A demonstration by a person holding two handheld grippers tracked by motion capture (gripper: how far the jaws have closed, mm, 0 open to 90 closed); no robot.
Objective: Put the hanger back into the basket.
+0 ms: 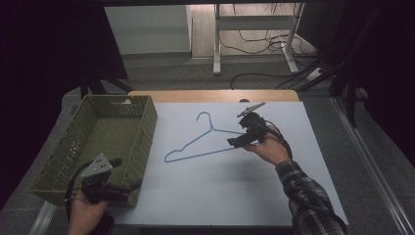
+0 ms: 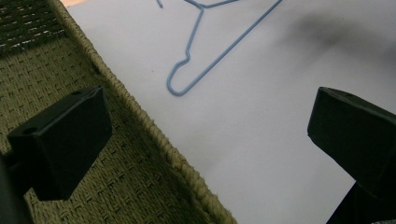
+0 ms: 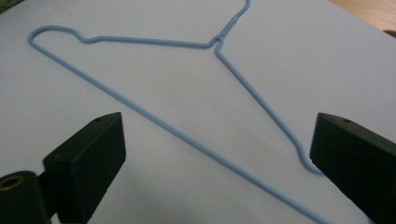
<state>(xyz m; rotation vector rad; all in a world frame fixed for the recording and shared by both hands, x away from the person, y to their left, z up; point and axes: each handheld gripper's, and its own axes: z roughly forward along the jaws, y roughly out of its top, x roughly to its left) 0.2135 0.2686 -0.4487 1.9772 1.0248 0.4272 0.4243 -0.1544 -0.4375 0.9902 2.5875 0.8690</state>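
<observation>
A light blue wire hanger [image 1: 203,142] lies flat on the white tabletop, hook toward the far side. My right gripper [image 1: 234,142] hovers at the hanger's right end, open, with the hanger [image 3: 187,93] lying between and beyond its jaws, untouched. My left gripper [image 1: 133,185] is held at the near right corner of the green woven basket [image 1: 63,161], open and holding nothing. In the left gripper view one jaw hangs over the basket's rim [image 2: 154,135], the other over the white surface, and the hanger's left end [image 2: 187,74] lies farther off.
The white sheet [image 1: 235,181] covers most of the table, with a strip of wood [image 1: 210,95] at the far edge. The basket interior [image 1: 105,129] holds nothing. Beyond the table are a floor with cables [image 1: 264,41] and a metal frame's legs.
</observation>
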